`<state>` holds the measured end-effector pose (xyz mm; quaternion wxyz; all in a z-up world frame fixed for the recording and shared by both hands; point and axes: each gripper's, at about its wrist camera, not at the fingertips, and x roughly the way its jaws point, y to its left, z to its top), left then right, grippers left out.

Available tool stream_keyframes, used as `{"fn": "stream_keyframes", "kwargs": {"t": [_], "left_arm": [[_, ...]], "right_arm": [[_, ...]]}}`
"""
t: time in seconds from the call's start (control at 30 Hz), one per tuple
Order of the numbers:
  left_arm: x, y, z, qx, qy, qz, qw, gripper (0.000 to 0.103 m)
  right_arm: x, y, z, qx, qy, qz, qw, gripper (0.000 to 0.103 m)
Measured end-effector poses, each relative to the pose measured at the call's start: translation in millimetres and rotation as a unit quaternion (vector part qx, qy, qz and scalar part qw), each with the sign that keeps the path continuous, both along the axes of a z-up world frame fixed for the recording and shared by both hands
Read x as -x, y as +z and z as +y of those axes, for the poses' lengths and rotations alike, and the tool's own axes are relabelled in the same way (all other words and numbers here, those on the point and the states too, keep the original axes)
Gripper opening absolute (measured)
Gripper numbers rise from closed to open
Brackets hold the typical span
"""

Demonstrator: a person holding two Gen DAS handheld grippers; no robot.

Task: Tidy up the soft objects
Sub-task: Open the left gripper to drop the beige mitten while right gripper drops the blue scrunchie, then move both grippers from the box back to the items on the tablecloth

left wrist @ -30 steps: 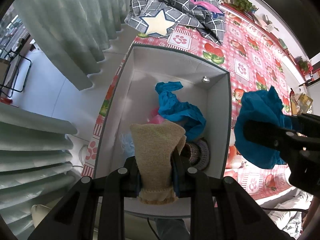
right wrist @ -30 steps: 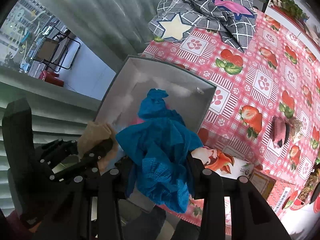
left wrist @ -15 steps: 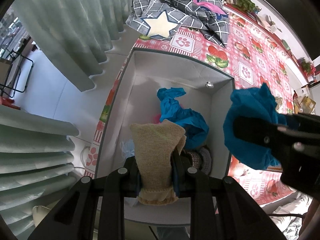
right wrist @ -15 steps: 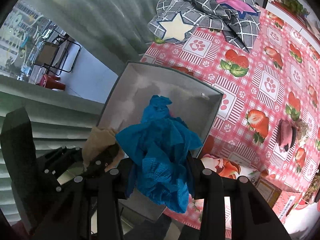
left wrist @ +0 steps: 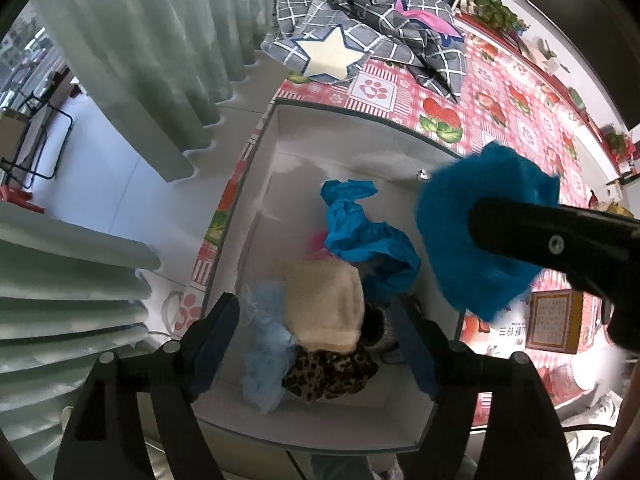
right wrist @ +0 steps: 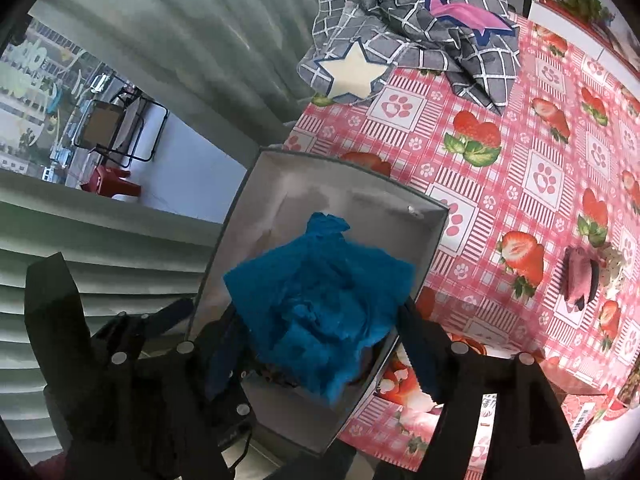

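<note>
On the strawberry-print pink tablecloth point(right wrist: 520, 168) stood a deep white rectangular storage box point(left wrist: 352, 148). A crumpled blue cloth point(right wrist: 320, 312) hung over the box's right side, seemingly slipping between the right gripper's point(right wrist: 324, 344) spread jaws. The left gripper point(left wrist: 316, 344) gaped empty above a beige knitted piece point(left wrist: 324, 308) inside the box.

box point(left wrist: 352, 120) far half bare; near half piled with soft items point(left wrist: 320, 320); right gripper point(left wrist: 560, 240) overhangs right wall
</note>
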<state>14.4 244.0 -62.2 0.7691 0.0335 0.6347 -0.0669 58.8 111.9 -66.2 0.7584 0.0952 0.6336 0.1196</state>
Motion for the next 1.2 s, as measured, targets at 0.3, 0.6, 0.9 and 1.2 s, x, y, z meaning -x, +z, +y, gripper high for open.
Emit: {"fn": "stream_keyframes", "kwargs": {"t": [0.3, 0.6, 0.9, 1.2], "left_arm": [[1.9, 3.1, -2.1, 0.019, 0.018, -0.002, 0.9996, 0.103], [6.5, 30.7, -49.5, 0.078, -0.032, 0.006, 0.9964, 0.103], [5.8, 38.6, -146.1, 0.086, -0.132, 0.032, 0.9870, 0.103], [-5.8, 16.0, -225.4, 0.050, -0.191, 0.062, 0.9783, 0.103]], "right_arm": [[8.6, 3.9, -12.3, -0.010, -0.018, 0.002, 1.000, 0.101], [47.2, 31.8, -81.2, -0.037, -0.084, 0.003, 0.996, 0.101], [109.6, 49.4, -200.0, -0.058, -0.207, 0.019, 0.976, 0.101], [134.5, 24.6, -305.9, -0.043, -0.303, 0.044, 0.951, 0.101]]}}
